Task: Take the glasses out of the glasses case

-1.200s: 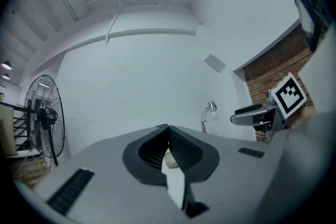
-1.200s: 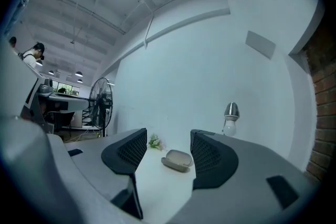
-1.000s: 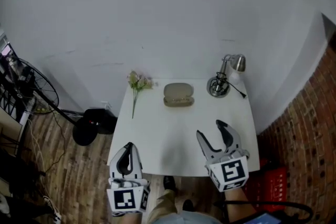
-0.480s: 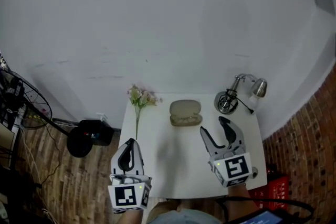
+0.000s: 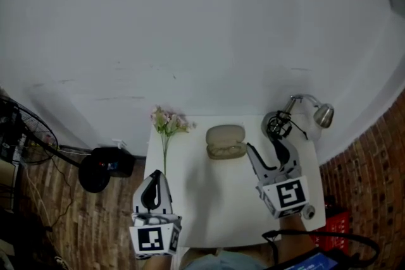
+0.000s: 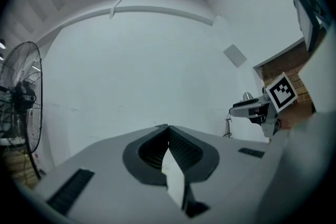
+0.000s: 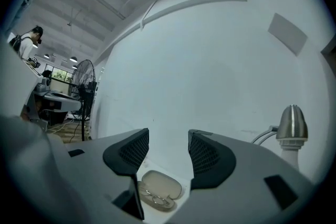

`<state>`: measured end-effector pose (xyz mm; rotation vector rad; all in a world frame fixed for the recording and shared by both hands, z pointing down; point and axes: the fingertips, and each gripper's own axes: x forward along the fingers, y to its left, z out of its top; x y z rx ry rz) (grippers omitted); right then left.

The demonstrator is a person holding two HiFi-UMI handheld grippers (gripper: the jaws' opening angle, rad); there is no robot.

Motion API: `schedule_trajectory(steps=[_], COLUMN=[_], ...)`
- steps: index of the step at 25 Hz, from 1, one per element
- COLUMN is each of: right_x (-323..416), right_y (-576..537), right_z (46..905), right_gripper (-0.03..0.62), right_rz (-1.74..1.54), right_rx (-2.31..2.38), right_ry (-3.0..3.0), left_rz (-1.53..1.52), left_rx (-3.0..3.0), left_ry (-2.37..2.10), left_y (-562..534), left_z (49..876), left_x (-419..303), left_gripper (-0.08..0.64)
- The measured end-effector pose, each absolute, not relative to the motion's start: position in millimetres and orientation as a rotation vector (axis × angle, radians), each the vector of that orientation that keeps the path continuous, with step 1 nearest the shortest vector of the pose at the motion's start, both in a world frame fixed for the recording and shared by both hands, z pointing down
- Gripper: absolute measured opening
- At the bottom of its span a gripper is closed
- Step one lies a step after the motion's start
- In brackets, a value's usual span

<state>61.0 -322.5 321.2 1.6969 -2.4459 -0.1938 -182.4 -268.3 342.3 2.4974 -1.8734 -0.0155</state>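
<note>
An open beige glasses case [image 5: 226, 140] lies at the far middle of the white table [image 5: 209, 212]. The glasses [image 5: 224, 150] rest in its near half. In the right gripper view the case [image 7: 159, 186] with the glasses [image 7: 149, 199] shows low in the gap between the jaws, some way ahead. My right gripper [image 5: 266, 147] hovers just right of the case, open with its jaws closing and nothing between them [image 7: 168, 139]. My left gripper [image 5: 154, 176] is shut and empty over the table's near left [image 6: 168, 128].
A sprig of pink flowers [image 5: 166, 123] lies at the far left corner. A metal desk lamp [image 5: 297, 117] stands at the far right, close behind my right gripper. On the wood floor left stand a fan [image 5: 19, 129] and a black object [image 5: 104, 166]. The white wall is right behind the table.
Both grippers have moved forward over the table toward the wall. The right one has come up beside the case, its jaws slightly narrower. The left stays shut.
</note>
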Motion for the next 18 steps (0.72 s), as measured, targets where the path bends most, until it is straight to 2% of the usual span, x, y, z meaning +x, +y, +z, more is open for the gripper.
schedule_trajectory(steps=[9, 18], right_x=[60, 57], right_y=[-376, -409], right_z=[346, 433], right_gripper=[0.225, 0.220], right_rz=[-0.126, 0.019], right_rx=[1.587, 1.297], right_ry=[-2.485, -2.481], left_rz=[0.035, 0.116], left_rx=[2.427, 2.372], left_ry=[-1.912, -1.940], left_y=[-300, -321], left_z=[360, 386], left_x=[-177, -170], left_gripper=[0.006, 0.006])
